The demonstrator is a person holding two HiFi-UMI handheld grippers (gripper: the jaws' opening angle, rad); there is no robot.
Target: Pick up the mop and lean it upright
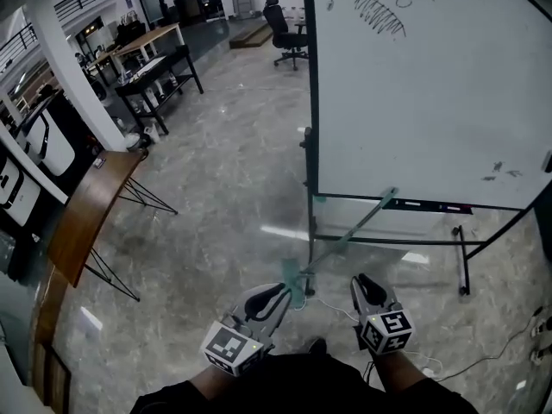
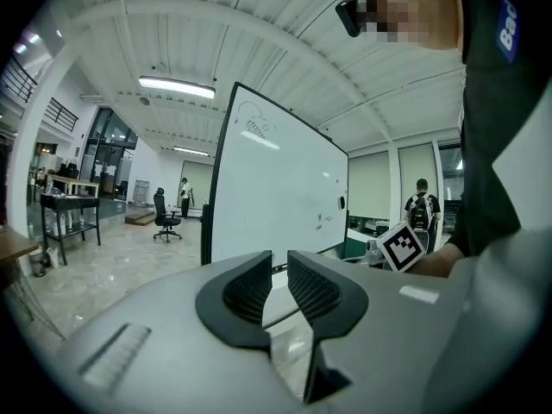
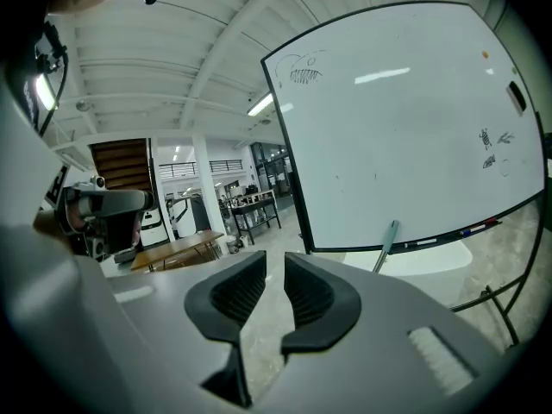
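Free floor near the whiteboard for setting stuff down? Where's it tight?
Bare floor lies between the wooden table and the whiteboard, running back to the office chair. Crowded under the whiteboard: leaning mop and stand legs.

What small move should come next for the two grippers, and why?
Probably draw both back: the mop already leans with its handle tip on the whiteboard ledge, and the left gripper and right gripper are slightly open, empty.

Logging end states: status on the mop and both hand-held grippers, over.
Left hand-held gripper empty, jaws barely apart; right hand-held gripper same. Mop leans against whiteboard. Nothing in the way.
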